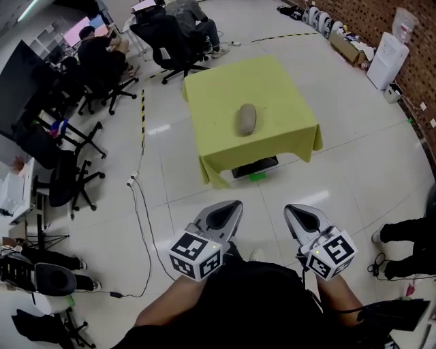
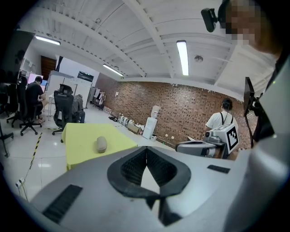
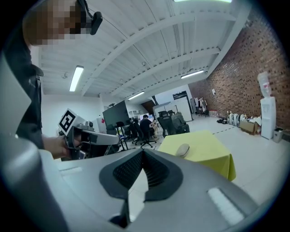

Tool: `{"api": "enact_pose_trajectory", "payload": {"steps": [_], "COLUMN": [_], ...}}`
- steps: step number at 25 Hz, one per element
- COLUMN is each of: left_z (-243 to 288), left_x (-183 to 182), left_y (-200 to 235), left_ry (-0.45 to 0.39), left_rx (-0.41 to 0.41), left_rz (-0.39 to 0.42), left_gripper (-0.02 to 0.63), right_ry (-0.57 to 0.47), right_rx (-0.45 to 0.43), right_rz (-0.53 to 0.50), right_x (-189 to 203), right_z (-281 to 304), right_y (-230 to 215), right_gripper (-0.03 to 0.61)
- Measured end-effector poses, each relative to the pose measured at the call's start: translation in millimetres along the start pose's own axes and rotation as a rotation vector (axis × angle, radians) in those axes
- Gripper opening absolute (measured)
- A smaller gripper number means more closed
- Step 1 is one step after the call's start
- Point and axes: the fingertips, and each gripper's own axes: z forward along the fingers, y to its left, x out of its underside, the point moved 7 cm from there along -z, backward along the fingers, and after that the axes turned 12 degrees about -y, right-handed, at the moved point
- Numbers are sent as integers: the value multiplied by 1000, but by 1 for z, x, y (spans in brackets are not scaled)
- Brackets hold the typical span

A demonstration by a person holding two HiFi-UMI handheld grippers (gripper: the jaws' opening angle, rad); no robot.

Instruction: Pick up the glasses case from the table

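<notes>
**A:** Glasses case (image 1: pixel 246 119) right in the picture, folks: a grey-brown oval lying flat near the middle of the bench (image 1: pixel 286 82). It sits alone on the yellow cloth (image 1: pixel 216 162) that drapes the top.

**B:** And both tools are well apart from it. The left gripper (image 1: pixel 230 210) and the right gripper (image 1: pixel 300 213) hang side by side over the white floor (image 1: pixel 170 184), low in the head view. Both noses are aimed toward the bench.

**A:** How do the fingers look?

**B:** Clenched, both pairs. In the left gripper view the ribbed fingers (image 2: pixel 132 166) meet at the tip with nothing caught between them. It's the same in the right gripper view: tips together, nothing held.

**A:** So the case is untouched.

**B:** Untouched. From the left gripper view it shows to the left of the nose, out on the cloth. From the right gripper view it shows to the right.

**A:** And around the bench?

**B:** Black office chairs (image 1: pixel 174 48) stand past the far left corner. A white water dispenser (image 1: pixel 385 60) stands by the brick wall (image 1: pixel 381 13) on the right. A cable (image 1: pixel 142 225) trails across the floor to the left of the bench.
</notes>
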Motion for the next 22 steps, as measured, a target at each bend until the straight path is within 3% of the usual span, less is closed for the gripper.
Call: {"api": "enact_pose_trajectory", "payload": {"steps": [11,22], "left_z": [46,100], "left_x": [-7,-35], "left_y": [40,123], "left_ry": [25,7], "left_rx": [71,109], "left_rz": [6,-4], "left_gripper": [8,8], "right_ry": [3,26], "right_rx": [75,124], "right_rz": [-5,-21], "right_x": [1,-10], "right_z": [28,108], "right_y": [-28,-60], "right_gripper": [3,3]}}
